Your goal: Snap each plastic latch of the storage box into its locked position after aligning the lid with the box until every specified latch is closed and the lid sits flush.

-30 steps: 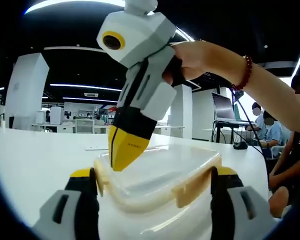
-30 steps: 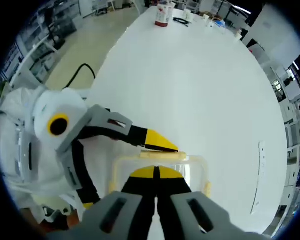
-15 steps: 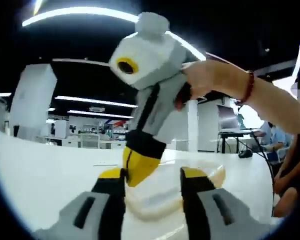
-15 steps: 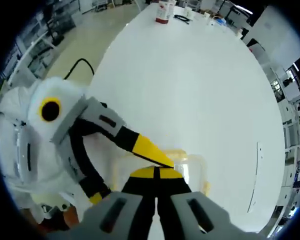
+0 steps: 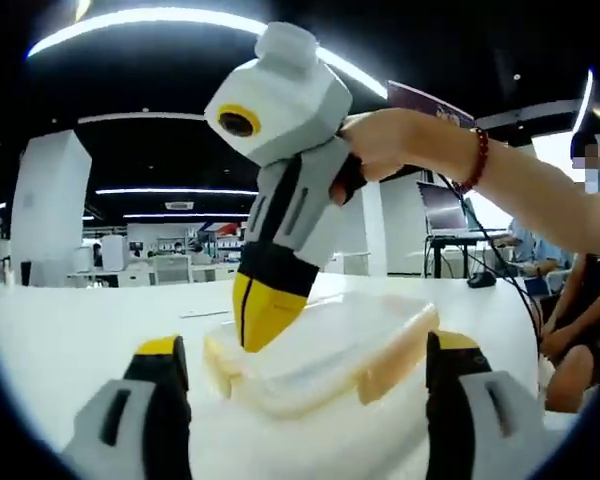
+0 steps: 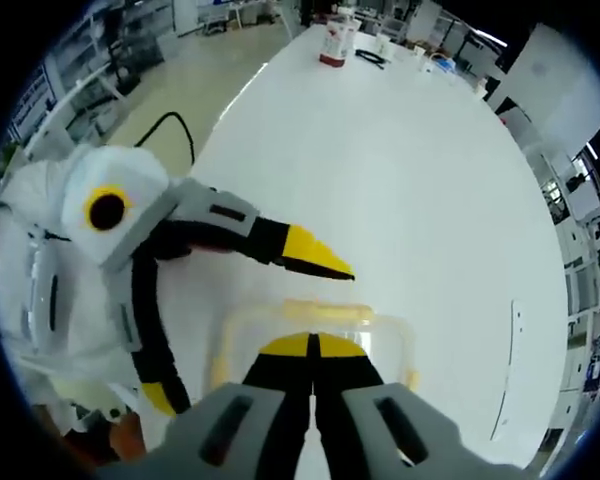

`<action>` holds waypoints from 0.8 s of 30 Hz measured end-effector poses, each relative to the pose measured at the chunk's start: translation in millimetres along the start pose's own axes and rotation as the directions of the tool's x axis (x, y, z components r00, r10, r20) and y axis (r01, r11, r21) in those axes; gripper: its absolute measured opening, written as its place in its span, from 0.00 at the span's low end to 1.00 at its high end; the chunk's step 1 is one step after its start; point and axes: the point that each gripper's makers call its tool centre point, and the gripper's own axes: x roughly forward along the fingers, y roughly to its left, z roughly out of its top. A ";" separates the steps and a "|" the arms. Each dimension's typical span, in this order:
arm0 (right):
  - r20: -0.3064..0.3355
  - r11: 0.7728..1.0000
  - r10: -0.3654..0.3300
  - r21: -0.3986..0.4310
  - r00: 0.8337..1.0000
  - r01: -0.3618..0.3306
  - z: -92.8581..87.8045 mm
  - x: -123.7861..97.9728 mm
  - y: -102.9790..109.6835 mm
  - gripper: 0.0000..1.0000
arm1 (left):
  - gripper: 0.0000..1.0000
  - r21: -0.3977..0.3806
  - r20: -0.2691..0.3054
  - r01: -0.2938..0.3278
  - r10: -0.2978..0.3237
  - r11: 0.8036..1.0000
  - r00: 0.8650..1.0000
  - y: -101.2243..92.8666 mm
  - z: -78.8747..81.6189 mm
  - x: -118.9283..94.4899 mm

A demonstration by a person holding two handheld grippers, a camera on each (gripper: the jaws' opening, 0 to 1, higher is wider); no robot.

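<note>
The storage box (image 5: pixel 325 360) has a clear lid and cream latches (image 5: pixel 390 365) and sits on the white table. My left gripper (image 5: pixel 308 348) is open wide, with one jaw on each side of the box. My right gripper (image 5: pixel 262 318) comes down from above in a person's hand, shut, its yellow tips resting on the lid near the box's left corner. In the right gripper view, my right gripper (image 6: pixel 313 345) is shut over the lid (image 6: pixel 320 322). There the left gripper's upper finger (image 6: pixel 315 262) reaches in from the left beside the box's far edge.
The white table (image 6: pixel 400 180) stretches far beyond the box, with bottles and small items (image 6: pixel 338 40) at its far end. A paper strip (image 6: pixel 505 370) lies to the right. A cable (image 6: pixel 170 130) runs on the floor. People sit by a desk with a laptop (image 5: pixel 445 215).
Half a second ago the left jaws stood much closer together; now they are spread wide around the box again. The right gripper stays shut on the lid.
</note>
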 end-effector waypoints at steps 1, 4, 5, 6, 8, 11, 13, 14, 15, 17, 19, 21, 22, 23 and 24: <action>-0.001 1.000 0.000 0.000 1.000 0.000 -0.5 -0.4 -0.1 0.00 | 1.00 -0.006 0.000 -0.005 0.005 1.000 1.000 1.6 -1.2 3.3; -0.003 1.000 -0.005 0.000 1.000 0.005 -2.0 -1.2 0.0 0.00 | 1.00 -0.030 -0.023 0.006 -0.007 1.000 1.000 -0.7 -10.4 10.1; -0.003 1.000 -0.005 0.002 1.000 0.005 -2.6 -1.4 0.5 0.00 | 0.99 -0.034 -0.003 0.021 -0.021 0.999 1.000 -5.2 -7.7 10.4; -0.003 1.000 -0.006 0.002 1.000 0.006 -3.0 -1.7 0.3 0.00 | 1.00 -0.032 0.001 0.007 -0.007 0.999 1.000 -5.2 -6.9 11.6; -0.001 1.000 -0.007 0.004 1.000 0.007 -3.7 -2.1 -0.1 0.00 | 0.99 -0.005 0.014 -0.004 0.004 1.000 1.000 -4.9 -3.3 12.6; 0.007 1.000 -0.006 0.007 1.000 0.006 -4.8 -2.8 0.2 0.00 | 1.00 -0.019 0.018 -0.014 0.014 1.000 1.000 -7.4 -1.9 15.5; 0.017 1.000 -0.007 0.009 1.000 0.007 -5.2 -3.2 0.2 0.00 | 1.00 -0.021 0.028 -0.018 0.019 1.000 0.999 -6.2 -2.0 13.6; 0.021 1.000 -0.007 0.009 1.000 0.007 -5.5 -3.3 0.2 0.00 | 1.00 -0.021 0.034 -0.018 0.019 1.000 0.999 -6.5 -2.2 13.1; 0.025 1.000 -0.007 0.011 1.000 0.007 -5.4 -3.3 0.2 0.00 | 0.99 -0.023 0.038 -0.021 0.022 1.000 0.999 -6.7 -2.2 12.1; 0.032 1.000 -0.007 0.011 0.999 0.007 -5.1 -3.2 0.1 0.00 | 0.99 -0.013 0.038 -0.026 0.027 1.000 0.999 -7.5 -4.1 10.8; 0.035 1.000 -0.006 0.010 0.999 0.005 -4.6 -3.0 0.3 0.00 | 1.00 -0.002 0.040 -0.030 0.030 1.000 0.999 -8.4 -4.8 11.6; 0.033 1.000 -0.007 0.009 0.999 0.007 -4.4 -2.9 0.3 0.00 | 1.00 0.001 0.040 -0.032 0.032 0.999 0.999 -7.4 -4.3 11.4; 0.033 1.000 -0.008 0.008 0.999 0.008 -4.4 -2.9 0.4 0.00 | 1.00 0.001 0.039 -0.032 0.032 0.999 0.999 -7.3 -4.3 11.2; 0.032 1.000 -0.010 0.007 0.999 0.009 -4.1 -2.8 0.4 0.00 | 1.00 0.001 0.039 -0.033 0.033 0.999 0.999 -7.3 -4.4 11.3; 0.031 1.000 -0.011 0.008 0.999 0.010 -4.2 -2.8 0.3 0.00 | 1.00 0.001 0.039 -0.033 0.033 0.999 0.999 -7.2 -4.4 11.1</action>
